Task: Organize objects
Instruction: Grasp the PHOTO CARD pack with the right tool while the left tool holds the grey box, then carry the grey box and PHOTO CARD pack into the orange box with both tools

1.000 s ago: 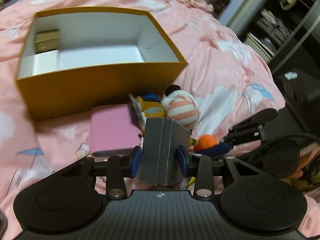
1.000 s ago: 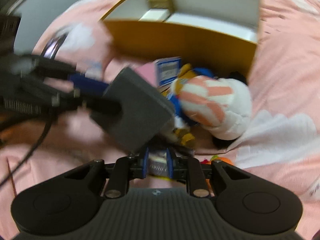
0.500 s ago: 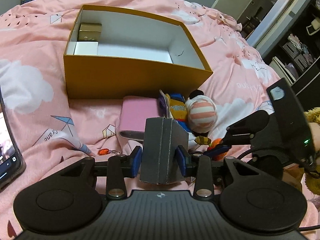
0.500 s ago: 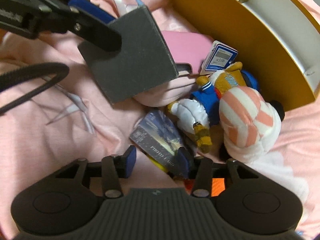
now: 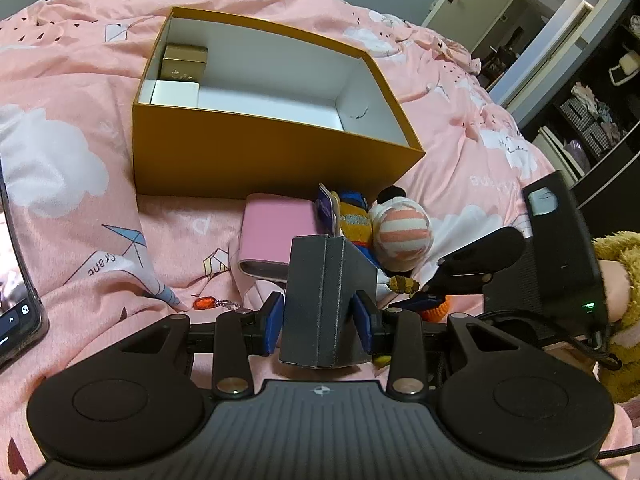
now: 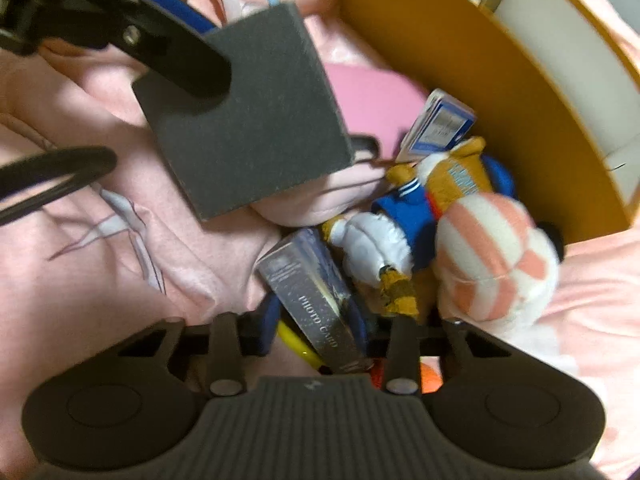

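Since the earlier frames the right claw [image 6: 316,330] has rolled and dropped toward the pile, its jaws just closing; a dark card pack [image 6: 316,300] lies between them, though whether the pads press it yet I cannot tell. That pack's long axis runs diagonally, one end at the claw's base, the other reaching toward the plush toy [image 6: 448,240]. The left claw [image 5: 320,318] is clamped on a grey box [image 5: 326,300], held upright above the bed [image 5: 60,200]. Its likely target, the orange box [image 5: 256,156], lies straight ahead and beyond the pile, open side up. Count: one orange box holding one gold box [image 5: 184,63] and one white box [image 5: 176,93]; outside it, one pink case [image 5: 276,236], one plush toy, one blue-and-white carton [image 6: 440,128], one card pack, one grey box.
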The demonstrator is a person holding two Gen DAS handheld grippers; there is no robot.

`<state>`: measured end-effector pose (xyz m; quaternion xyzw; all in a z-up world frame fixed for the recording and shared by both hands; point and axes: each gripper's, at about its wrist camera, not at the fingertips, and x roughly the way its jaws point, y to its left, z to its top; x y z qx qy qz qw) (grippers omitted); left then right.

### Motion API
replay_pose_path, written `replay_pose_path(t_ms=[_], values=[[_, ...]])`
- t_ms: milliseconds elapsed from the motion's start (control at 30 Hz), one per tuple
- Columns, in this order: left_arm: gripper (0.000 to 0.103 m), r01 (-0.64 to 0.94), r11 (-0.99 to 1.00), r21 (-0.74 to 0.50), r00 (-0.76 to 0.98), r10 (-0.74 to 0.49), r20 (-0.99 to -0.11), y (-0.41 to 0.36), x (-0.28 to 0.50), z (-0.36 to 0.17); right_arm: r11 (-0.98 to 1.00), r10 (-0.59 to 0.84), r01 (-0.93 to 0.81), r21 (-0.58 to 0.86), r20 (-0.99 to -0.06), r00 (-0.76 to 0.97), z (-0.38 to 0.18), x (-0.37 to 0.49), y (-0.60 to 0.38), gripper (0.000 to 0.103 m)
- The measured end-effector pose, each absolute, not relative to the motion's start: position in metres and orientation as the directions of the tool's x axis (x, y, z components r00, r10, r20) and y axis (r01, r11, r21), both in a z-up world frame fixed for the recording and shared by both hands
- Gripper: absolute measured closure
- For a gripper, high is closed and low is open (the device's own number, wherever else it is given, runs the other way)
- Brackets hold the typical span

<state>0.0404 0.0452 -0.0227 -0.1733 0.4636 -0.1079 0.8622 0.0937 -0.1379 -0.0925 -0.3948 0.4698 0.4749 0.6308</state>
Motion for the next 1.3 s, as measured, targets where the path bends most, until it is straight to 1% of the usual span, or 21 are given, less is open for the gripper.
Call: replay_pose_path(t_ms=[233, 300, 500, 600, 867, 1100, 1300], values=[[0.061, 0.030, 0.901, -0.433, 0.591, -0.365, -0.719, 0.049, 0.034, -0.015, 0.321, 0.298, -0.946, -0.046, -0.943, 0.147, -0.054, 0.101, -0.155, 0.075], [0.061, 0.033, 0.896, -0.443, 0.609, -0.370, -0.702, 0.050, 0.032, -0.011, 0.357, 0.322, -0.934, -0.030, -0.934, 0.153, -0.042, 0.105, -0.162, 0.079], [0.060, 0.035, 0.884, -0.465, 0.655, -0.372, -0.657, 0.051, 0.033, 0.000, 0.499, 0.439, -0.856, 0.132, -0.891, 0.119, -0.006, 0.137, -0.180, 0.079], [0.061, 0.030, 0.887, -0.460, 0.673, -0.358, -0.647, 0.050, 0.040, 0.006, 0.546, 0.498, -0.817, 0.187, -0.856, 0.137, 0.012, 0.136, -0.196, 0.079], [0.061, 0.052, 0.905, -0.422, 0.736, -0.320, -0.597, 0.052, 0.064, 0.033, 0.637, 0.588, -0.732, 0.241, -0.765, 0.261, 0.043, 0.169, -0.186, 0.080], [0.061, 0.056, 0.903, -0.425, 0.758, -0.316, -0.571, 0.063, 0.091, 0.044, 0.659, 0.636, -0.706, 0.260, -0.694, 0.337, 0.068, 0.198, -0.180, 0.080], [0.061, 0.021, 0.911, -0.411, 0.784, -0.271, -0.559, 0.079, 0.117, 0.052, 0.671, 0.667, -0.683, 0.289, -0.638, 0.385, 0.072, 0.223, -0.169, 0.079]])
